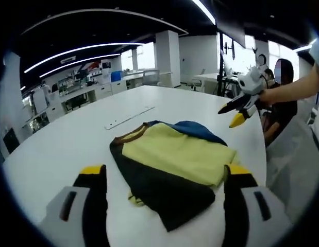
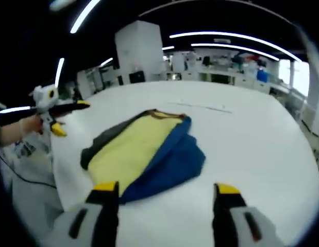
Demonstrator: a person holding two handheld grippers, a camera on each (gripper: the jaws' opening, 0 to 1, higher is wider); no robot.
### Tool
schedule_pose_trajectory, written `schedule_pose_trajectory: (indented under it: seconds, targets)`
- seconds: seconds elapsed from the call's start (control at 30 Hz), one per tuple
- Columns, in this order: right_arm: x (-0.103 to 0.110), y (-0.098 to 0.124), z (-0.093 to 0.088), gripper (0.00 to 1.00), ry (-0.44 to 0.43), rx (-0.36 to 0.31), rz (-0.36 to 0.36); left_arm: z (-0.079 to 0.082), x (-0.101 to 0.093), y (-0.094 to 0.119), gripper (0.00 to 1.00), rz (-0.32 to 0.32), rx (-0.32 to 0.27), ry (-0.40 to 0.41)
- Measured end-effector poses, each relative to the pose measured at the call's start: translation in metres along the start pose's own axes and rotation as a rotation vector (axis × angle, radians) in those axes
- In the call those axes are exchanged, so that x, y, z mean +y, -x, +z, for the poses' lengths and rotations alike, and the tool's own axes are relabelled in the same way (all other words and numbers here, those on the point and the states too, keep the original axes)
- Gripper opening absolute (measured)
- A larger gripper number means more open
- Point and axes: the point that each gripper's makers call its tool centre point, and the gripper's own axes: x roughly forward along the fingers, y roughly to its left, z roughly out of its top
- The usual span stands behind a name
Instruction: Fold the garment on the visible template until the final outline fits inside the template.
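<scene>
Left gripper view: garment (image 1: 169, 164) on white table (image 1: 56, 149), lab w/ ceiling striplights (image 1: 71, 51).

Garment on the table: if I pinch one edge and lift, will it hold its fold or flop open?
The garment probably flops: it looks like thin cloth, with soft uneven folds. The loosely stacked yellow, blue and dark layers would likely slide apart. On the smooth white table it may drag rather than stay put.

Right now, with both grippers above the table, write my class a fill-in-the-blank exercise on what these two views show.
1. The folded garment lies on a white ____.
2. Its top panel is ____ in colour.
3. The left gripper has its jaws ____.
4. In the right gripper view, the garment's side nearest the right gripper is ____.

Missing words: table; yellow; open; blue
</scene>
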Motion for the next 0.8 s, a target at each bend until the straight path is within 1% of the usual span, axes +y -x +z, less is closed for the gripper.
schedule_pose_trajectory:
  seconds: [0.03,0.07,0.1,0.13,0.17,0.2,0.23,0.27,0.33,0.37,0.4,0.43,0.5,0.53,0.6,0.67,0.8]
  targets:
    - [0.003,-0.002,-0.002,0.72,-0.046,0.002,0.01,-0.001,0.001,0.001,0.91,0.002,-0.002,0.006]
    - [0.006,-0.003,-0.006,0.67,-0.08,0.011,0.023,-0.002,0.0,0.001,0.91,0.002,-0.003,0.008]
    - [0.009,-0.005,-0.008,0.6,-0.107,0.012,0.042,-0.003,-0.003,0.001,0.91,0.0,-0.004,0.009]
    - [0.01,-0.007,-0.01,0.57,-0.135,0.01,0.047,-0.003,-0.004,0.001,0.91,0.0,-0.003,0.01]
    - [0.011,-0.008,-0.012,0.55,-0.159,0.014,0.056,-0.005,-0.004,0.002,0.91,0.0,-0.002,0.012]
    - [0.013,-0.011,-0.014,0.56,-0.193,0.013,0.073,-0.006,-0.004,0.002,0.91,0.0,-0.003,0.014]
    - [0.014,-0.012,-0.015,0.56,-0.207,0.019,0.076,-0.004,-0.004,0.003,0.91,0.003,-0.006,0.02]
    - [0.018,-0.014,-0.021,0.55,-0.232,0.042,0.093,-0.004,-0.004,0.003,0.91,0.003,-0.008,0.022]
    - [0.021,-0.017,-0.027,0.49,-0.243,0.063,0.101,-0.005,-0.003,0.004,0.91,0.008,-0.016,0.031]
    - [0.022,-0.019,-0.031,0.45,-0.252,0.074,0.101,-0.004,-0.006,0.004,0.91,0.01,-0.019,0.035]
    - [0.022,-0.022,-0.033,0.4,-0.272,0.08,0.108,-0.005,-0.007,0.005,0.91,0.012,-0.02,0.036]
    - [0.024,-0.024,-0.037,0.37,-0.324,0.095,0.119,-0.005,-0.007,0.004,0.9,0.017,-0.018,0.032]
    - [0.026,-0.029,-0.038,0.33,-0.389,0.091,0.132,-0.007,-0.007,0.006,0.9,0.022,-0.024,0.038]
    - [0.033,-0.026,-0.039,0.31,-0.394,0.096,0.136,-0.008,-0.008,0.007,0.9,0.021,-0.033,0.056]
    - [0.034,-0.03,-0.043,0.25,-0.401,0.104,0.14,-0.009,-0.012,0.009,0.9,0.025,-0.035,0.06]
    - [0.035,-0.032,-0.046,0.21,-0.431,0.117,0.15,-0.01,-0.015,0.01,0.9,0.027,-0.037,0.069]
    - [0.036,-0.036,-0.044,0.12,-0.519,0.103,0.168,-0.011,-0.016,0.013,0.9,0.033,-0.044,0.089]
